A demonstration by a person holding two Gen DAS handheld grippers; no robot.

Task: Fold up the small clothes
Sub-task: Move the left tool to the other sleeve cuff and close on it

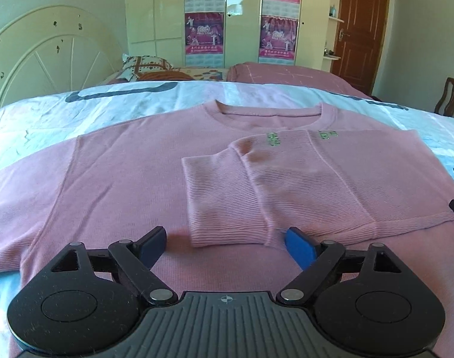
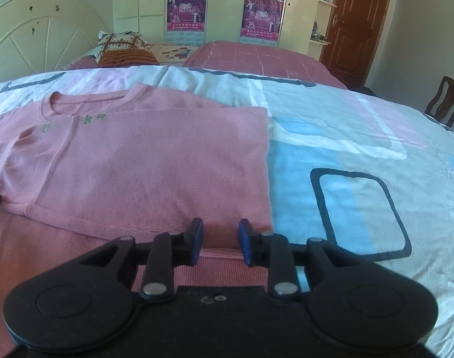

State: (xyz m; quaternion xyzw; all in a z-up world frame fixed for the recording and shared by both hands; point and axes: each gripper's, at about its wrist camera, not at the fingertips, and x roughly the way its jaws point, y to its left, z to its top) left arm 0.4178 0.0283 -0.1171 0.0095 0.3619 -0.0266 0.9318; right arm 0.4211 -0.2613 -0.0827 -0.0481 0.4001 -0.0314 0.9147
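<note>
A pink knit sweater (image 1: 131,173) lies flat on the bed, neck away from me. Its right side and sleeve are folded inward over the body, the ribbed cuff (image 1: 227,226) lying near the middle. The left sleeve spreads out to the left. My left gripper (image 1: 227,243) is open wide and empty, just above the sweater at the folded cuff. My right gripper (image 2: 221,238) is open and empty over the sweater's (image 2: 143,164) right folded edge near the hem. The tip of each gripper shows at the edge of the other's view.
The bed has a white, blue and pink patterned sheet (image 2: 361,155). Pillows (image 1: 146,65) and a maroon blanket (image 1: 286,71) lie at the far end by a white headboard (image 1: 47,50). A wardrobe, a brown door (image 1: 361,29) and a wooden chair (image 2: 444,98) stand beyond.
</note>
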